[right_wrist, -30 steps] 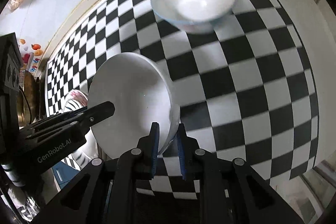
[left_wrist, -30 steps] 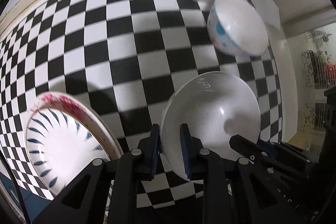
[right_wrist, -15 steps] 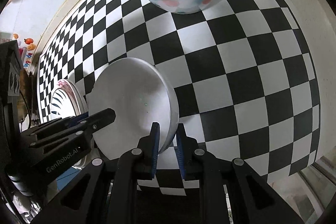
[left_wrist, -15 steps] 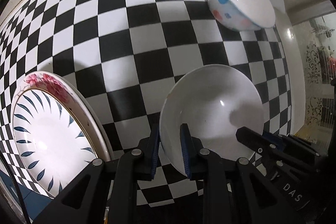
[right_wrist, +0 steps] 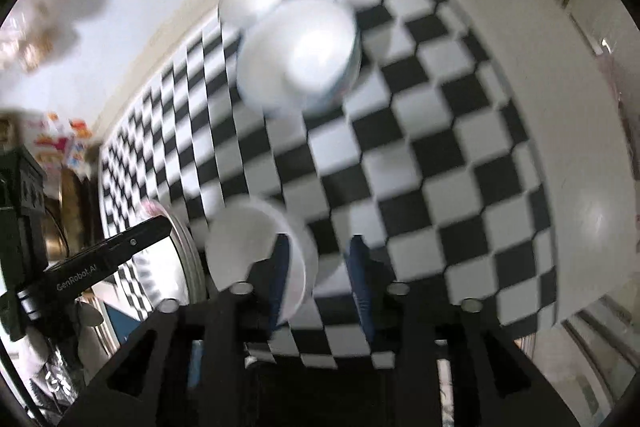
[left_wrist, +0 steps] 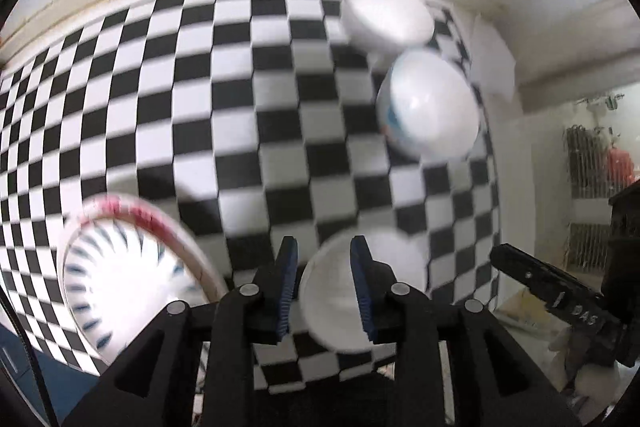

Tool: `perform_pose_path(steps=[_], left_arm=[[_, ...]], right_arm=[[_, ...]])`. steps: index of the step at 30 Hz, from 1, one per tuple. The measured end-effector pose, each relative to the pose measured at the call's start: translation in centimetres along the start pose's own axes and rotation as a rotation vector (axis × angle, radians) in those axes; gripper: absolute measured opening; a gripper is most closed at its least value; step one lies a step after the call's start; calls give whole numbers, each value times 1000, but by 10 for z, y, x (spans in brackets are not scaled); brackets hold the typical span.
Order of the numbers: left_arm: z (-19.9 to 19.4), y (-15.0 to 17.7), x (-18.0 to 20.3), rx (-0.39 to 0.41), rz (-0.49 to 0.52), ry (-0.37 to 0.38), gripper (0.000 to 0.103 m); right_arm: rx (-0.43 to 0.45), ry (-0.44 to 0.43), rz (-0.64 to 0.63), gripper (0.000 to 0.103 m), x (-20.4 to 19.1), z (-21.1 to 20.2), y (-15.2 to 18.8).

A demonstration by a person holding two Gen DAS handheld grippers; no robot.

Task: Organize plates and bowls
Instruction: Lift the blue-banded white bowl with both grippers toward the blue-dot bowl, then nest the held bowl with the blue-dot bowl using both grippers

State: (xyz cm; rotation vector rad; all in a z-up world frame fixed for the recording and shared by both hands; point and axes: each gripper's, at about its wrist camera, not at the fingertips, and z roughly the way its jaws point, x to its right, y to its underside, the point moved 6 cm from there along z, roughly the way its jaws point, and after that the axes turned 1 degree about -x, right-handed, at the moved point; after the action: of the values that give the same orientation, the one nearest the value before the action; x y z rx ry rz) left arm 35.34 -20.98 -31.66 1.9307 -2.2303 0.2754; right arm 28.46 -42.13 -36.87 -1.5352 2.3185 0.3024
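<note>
A plain white plate [left_wrist: 384,291] lies low on the checkered cloth, below both grippers. My left gripper [left_wrist: 324,267] hangs over its left rim. The jaws are opening, and the rim sits loose in the gap with no pad pressing on it. In the right wrist view the same plate [right_wrist: 244,247] has its right rim between the fingers of my right gripper [right_wrist: 318,263]. Those jaws are opening too and stand clear of it. A dotted bowl [left_wrist: 430,105] and a plain white bowl [left_wrist: 386,11] stand at the far side. Both views are motion-blurred.
A blue-leaf plate [left_wrist: 128,279] rests on a pink-rimmed plate at the near left of the checkered table [left_wrist: 200,107]. A white sheet [left_wrist: 492,63] lies at the far right corner. The table's right edge [right_wrist: 540,147] runs beside the right gripper.
Both grippers were shut on the white plate's rim. Their jaws have now parted and both have lifted, so the plate looks smaller and lower. The bowls have not moved.
</note>
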Motion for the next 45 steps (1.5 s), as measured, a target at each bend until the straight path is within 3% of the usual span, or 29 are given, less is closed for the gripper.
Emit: perform_pose_path(steps=[5, 10, 19, 23, 25, 27, 37, 45], left_arm=[[17, -50, 19, -25, -14, 42, 25], [42, -90, 41, -52, -11, 66, 25], [93, -117, 60, -128, 5, 36, 25], [107, -119, 61, -133, 16, 29, 24], [110, -119, 63, -120, 33, 11, 19], [110, -119, 64, -112, 41, 3, 19], [92, -108, 67, -73, 60, -16, 19], [48, -92, 73, -5, 96, -6, 19]], right_arm=[[73, -21, 19, 44, 10, -14, -58], [46, -34, 31, 44, 17, 7, -107], [-36, -15, 42, 44, 26, 56, -153], [-63, -1, 38, 42, 31, 71, -162], [-73, 10, 26, 25, 32, 76, -164], [-77, 10, 17, 14, 29, 80, -163], [-36, 42, -35, 12, 14, 70, -152], [20, 25, -51, 12, -4, 31, -132]])
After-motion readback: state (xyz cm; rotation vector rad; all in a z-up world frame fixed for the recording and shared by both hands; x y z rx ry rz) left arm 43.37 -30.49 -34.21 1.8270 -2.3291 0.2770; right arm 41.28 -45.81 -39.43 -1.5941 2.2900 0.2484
